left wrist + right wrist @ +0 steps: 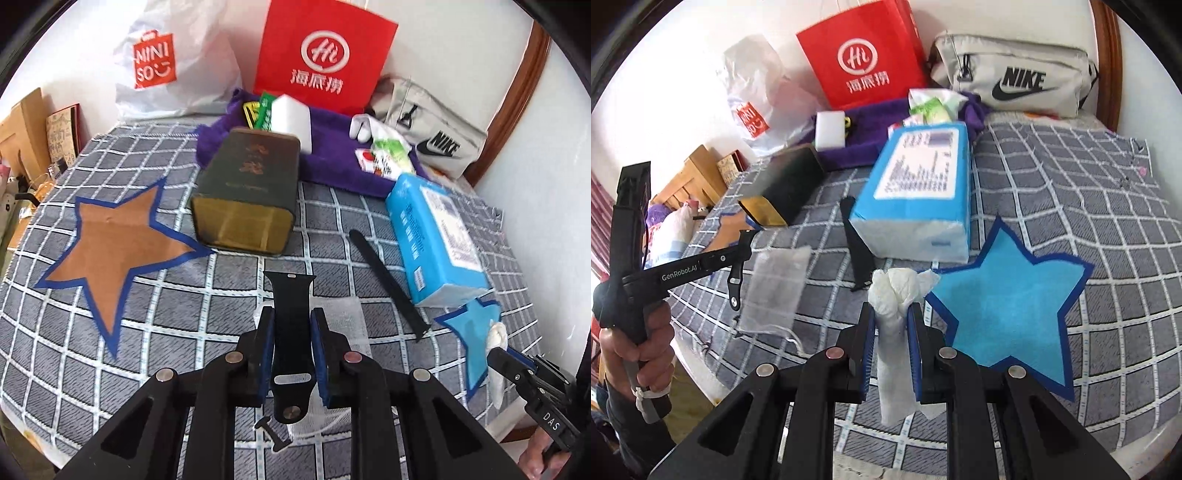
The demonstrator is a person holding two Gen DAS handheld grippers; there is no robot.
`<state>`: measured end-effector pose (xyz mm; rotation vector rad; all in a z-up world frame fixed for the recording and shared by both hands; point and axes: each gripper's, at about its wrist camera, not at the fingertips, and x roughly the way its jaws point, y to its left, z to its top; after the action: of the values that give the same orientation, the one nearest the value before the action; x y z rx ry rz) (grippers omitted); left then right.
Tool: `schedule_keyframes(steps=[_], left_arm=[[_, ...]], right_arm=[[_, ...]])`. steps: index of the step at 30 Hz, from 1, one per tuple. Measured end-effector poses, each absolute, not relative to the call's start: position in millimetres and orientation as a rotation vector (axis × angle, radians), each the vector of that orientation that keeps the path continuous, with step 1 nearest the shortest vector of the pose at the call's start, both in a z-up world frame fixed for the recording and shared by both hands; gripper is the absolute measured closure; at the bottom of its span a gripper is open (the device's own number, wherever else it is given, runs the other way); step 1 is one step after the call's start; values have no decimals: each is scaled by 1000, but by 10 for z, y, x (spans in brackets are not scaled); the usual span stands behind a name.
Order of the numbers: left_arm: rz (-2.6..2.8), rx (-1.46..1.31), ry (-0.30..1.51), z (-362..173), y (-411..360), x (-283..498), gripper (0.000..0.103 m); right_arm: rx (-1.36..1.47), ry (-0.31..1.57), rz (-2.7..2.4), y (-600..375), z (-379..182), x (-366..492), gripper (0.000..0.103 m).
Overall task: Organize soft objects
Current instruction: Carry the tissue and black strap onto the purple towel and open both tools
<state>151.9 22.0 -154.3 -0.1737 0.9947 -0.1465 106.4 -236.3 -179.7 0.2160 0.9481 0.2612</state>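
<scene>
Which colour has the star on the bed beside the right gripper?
Light blue with a dark blue border; the right wrist view shows it best.

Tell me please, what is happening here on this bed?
A person holds one pair of tongs in each hand over a checked bedspread. The left tongs are shut on a black watch strap half, lifted above a white mesh pouch. The right tongs are shut on a crumpled white tissue, beside the blue star mat. The other strap half lies next to a blue tissue pack. The brown star mat has nothing on it.
</scene>
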Motion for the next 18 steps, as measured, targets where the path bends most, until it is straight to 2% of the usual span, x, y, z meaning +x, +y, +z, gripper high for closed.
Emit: schedule_keyframes(steps=[18], left_arm=[[-148,-224,918,-1058,393,1419,85]], right_arm=[[206,853,270,-2291,-1245,995,86]])
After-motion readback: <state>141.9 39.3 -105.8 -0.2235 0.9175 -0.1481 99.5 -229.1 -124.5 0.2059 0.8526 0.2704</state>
